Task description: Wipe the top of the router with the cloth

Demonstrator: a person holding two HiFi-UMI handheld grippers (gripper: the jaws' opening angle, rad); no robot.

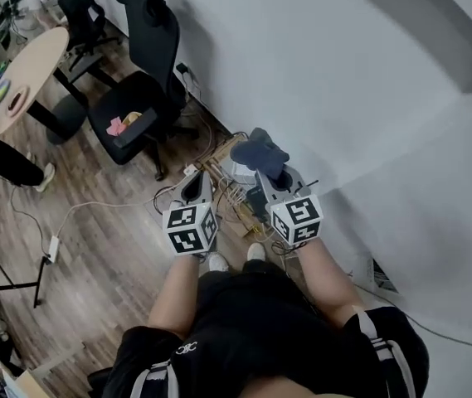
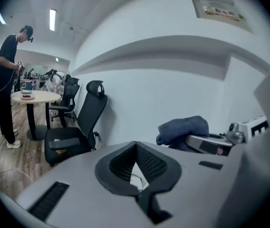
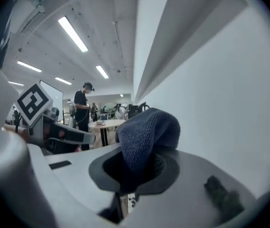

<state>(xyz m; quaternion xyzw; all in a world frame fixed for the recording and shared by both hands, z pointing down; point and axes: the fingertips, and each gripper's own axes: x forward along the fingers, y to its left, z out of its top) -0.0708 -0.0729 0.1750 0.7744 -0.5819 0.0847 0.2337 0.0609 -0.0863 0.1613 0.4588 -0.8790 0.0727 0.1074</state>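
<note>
Evidently wiping hadn't begun: the right gripper [image 3: 135, 161] pinched the cloth [image 3: 147, 131]; beside it, the left gripper [image 2: 135, 146] sat closed, empty. Next, the cloth needed lowering onto the router.

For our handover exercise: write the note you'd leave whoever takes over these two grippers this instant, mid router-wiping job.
Left gripper: shut, empty.
Right gripper: shut on the blue cloth, which is bunched above its jaws.
Router: probably the pale box among cables on the floor by the wall, ahead of both grippers.
Done: cloth in hand.
Left: bring the cloth down and wipe the top; no contact shows yet.
</note>
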